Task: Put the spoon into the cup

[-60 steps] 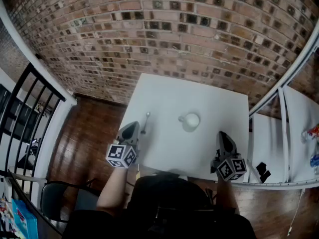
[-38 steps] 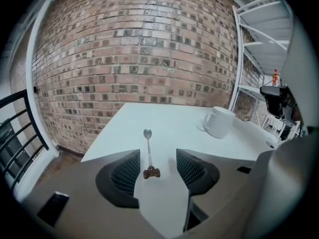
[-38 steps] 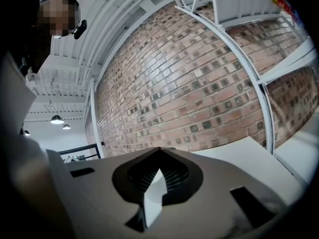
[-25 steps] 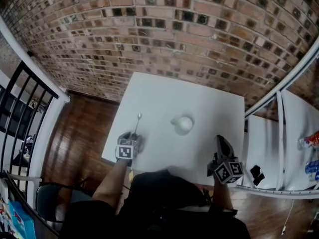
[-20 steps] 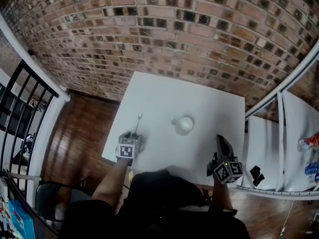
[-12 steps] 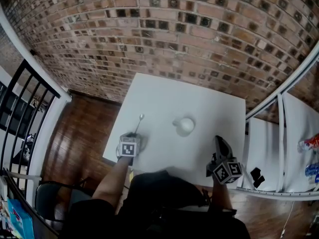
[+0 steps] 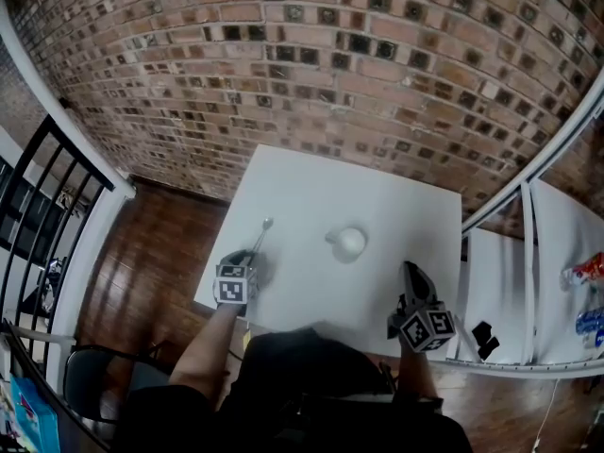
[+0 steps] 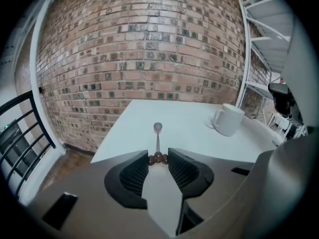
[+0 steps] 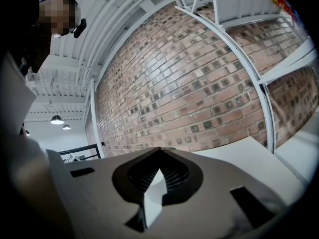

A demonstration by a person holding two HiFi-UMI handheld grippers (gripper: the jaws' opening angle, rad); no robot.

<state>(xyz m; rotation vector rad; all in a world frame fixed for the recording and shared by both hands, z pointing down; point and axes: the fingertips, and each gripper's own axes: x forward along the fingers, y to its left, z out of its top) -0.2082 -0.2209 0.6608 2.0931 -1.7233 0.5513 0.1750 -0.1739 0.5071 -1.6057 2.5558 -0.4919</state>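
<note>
A thin metal spoon [image 7: 263, 230] with a brown handle end lies pointing away from me at the left of the white table [image 7: 377, 192]. My left gripper [image 7: 251, 257] is at that handle end. In the left gripper view its jaws are closing, and the brown end of the spoon [image 8: 157, 139] sits pinched between the tips of the left gripper [image 8: 158, 158]. The white cup [image 7: 350, 242] stands upright mid-table, right of the spoon, and appears as the cup [image 8: 228, 119] at the right there. My right gripper [image 7: 411, 274] hovers at the near right edge, and in its own view the right gripper [image 9: 158, 152] is shut on nothing.
A brick wall [image 7: 311, 55] stands behind the table. A white metal rack [image 7: 528, 281] with small items flanks the right side. A black railing [image 7: 47, 187] and wooden floor lie to the left, with a chair [image 7: 94, 385] at the lower left.
My left gripper came forward to the spoon's handle end and its jaws have narrowed onto it, then it rose slightly. The right gripper and the cup have stayed where they were.
</note>
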